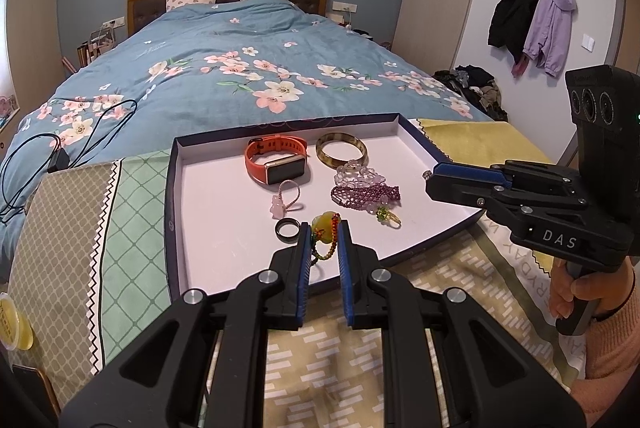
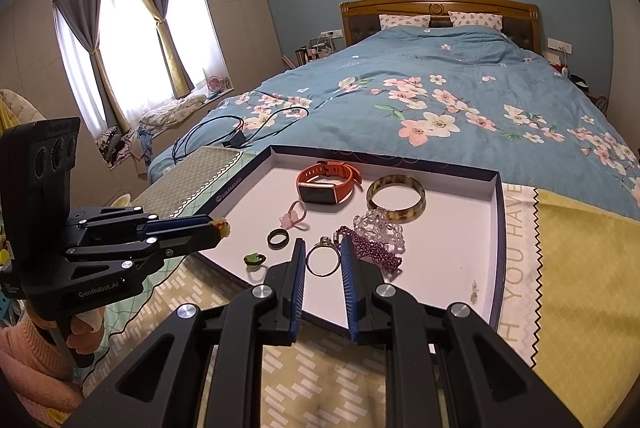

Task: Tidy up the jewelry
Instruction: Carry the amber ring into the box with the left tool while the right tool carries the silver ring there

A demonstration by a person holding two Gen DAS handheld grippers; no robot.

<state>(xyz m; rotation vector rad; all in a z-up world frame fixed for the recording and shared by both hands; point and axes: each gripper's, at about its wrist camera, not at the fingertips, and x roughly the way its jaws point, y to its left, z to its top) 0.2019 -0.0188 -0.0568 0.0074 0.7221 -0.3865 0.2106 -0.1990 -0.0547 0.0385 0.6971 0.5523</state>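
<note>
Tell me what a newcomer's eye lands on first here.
Two black grippers over a shallow tray at the foot of a floral bed. The left gripper pinches a yellow pendant; the right gripper holds a silver ring. Farther back in the tray lies an orange watch.

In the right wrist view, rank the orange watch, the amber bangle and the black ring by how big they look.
1. Orange watch and amber bangle: about the same, too close to rank.
2. Black ring: clearly smallest, though it lies nearer the camera.
</note>
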